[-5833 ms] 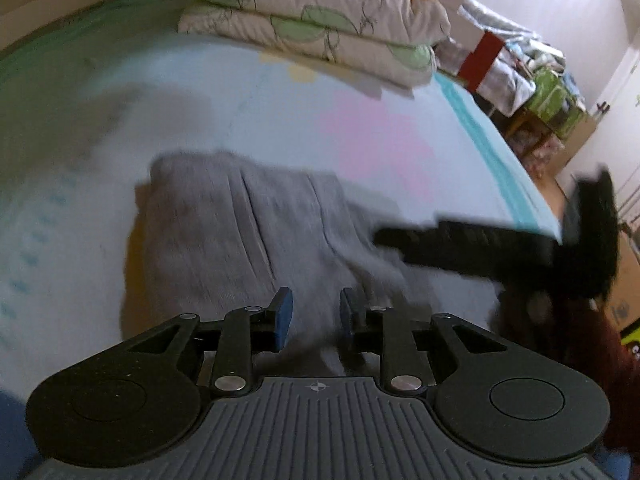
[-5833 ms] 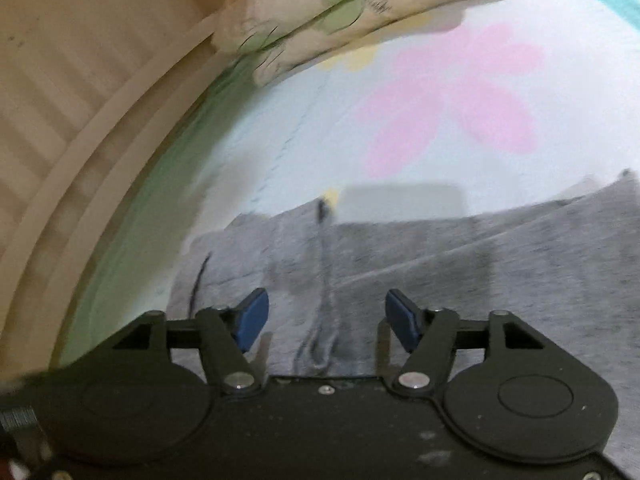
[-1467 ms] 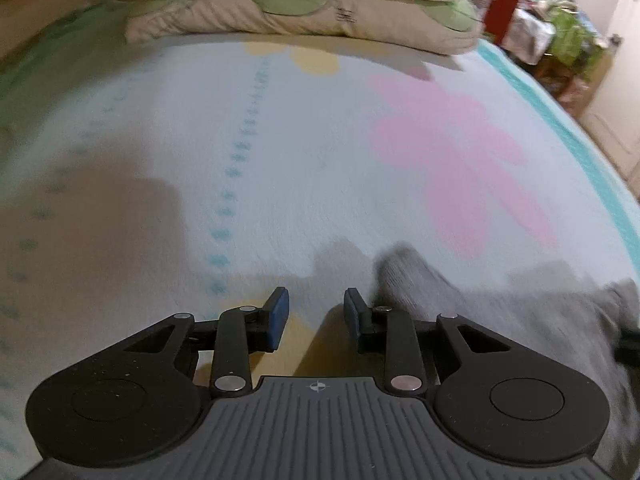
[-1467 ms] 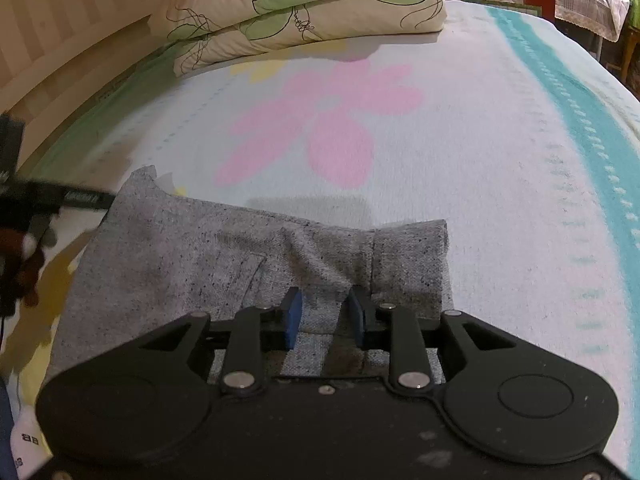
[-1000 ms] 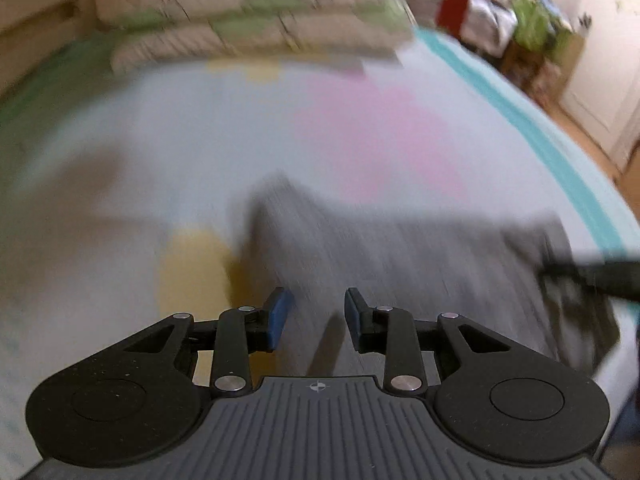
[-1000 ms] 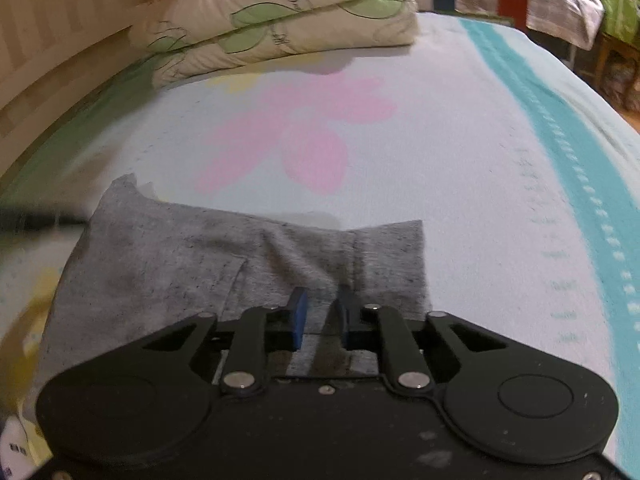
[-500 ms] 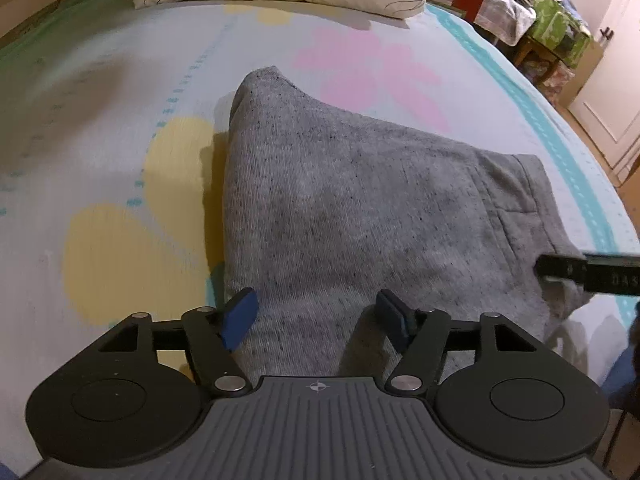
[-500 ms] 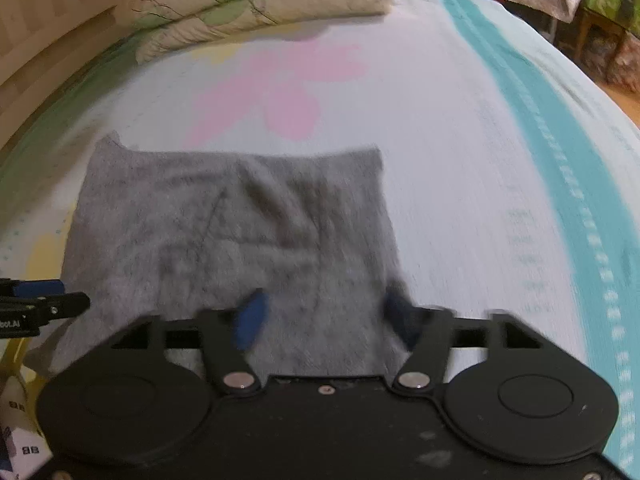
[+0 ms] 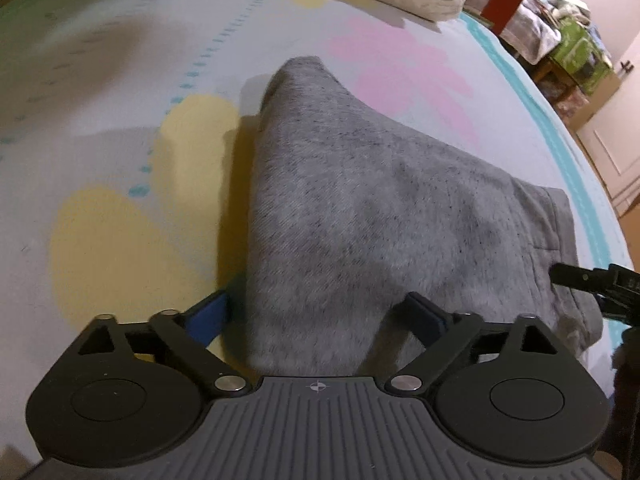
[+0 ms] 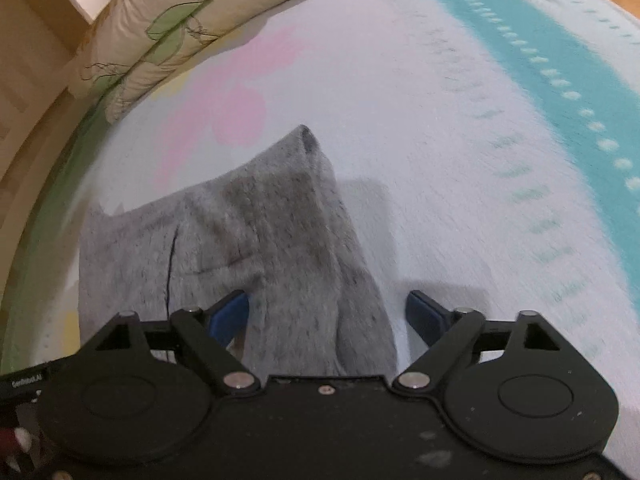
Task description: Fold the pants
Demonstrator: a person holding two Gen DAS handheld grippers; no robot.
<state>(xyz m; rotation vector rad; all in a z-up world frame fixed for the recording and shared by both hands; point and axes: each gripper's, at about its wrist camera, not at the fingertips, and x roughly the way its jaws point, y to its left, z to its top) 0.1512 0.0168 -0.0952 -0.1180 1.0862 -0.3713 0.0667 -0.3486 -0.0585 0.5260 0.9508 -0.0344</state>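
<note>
The grey pants (image 9: pixel 360 208) lie folded into a compact stack on the bed; they also show in the right wrist view (image 10: pixel 260 240). My left gripper (image 9: pixel 320 316) is open, its blue-padded jaws spread wide on either side of the near left end of the stack. My right gripper (image 10: pixel 328 314) is open too, jaws spread around the near right end with the waistband. A black part of the right gripper (image 9: pixel 592 280) shows at the right edge of the left wrist view. Neither gripper holds the cloth.
The bedsheet (image 9: pixel 120 120) is pale with yellow and pink flowers and a teal stripe (image 10: pixel 560 60). Two stacked pillows (image 10: pixel 192 20) lie at the head of the bed by a wooden headboard. Cluttered furniture (image 9: pixel 568 40) stands beyond the bed's right side.
Both grippers went from shut on the pants' near edge to wide open, releasing the cloth. The pants now lie as a folded stack, and both cameras have drawn slightly closer.
</note>
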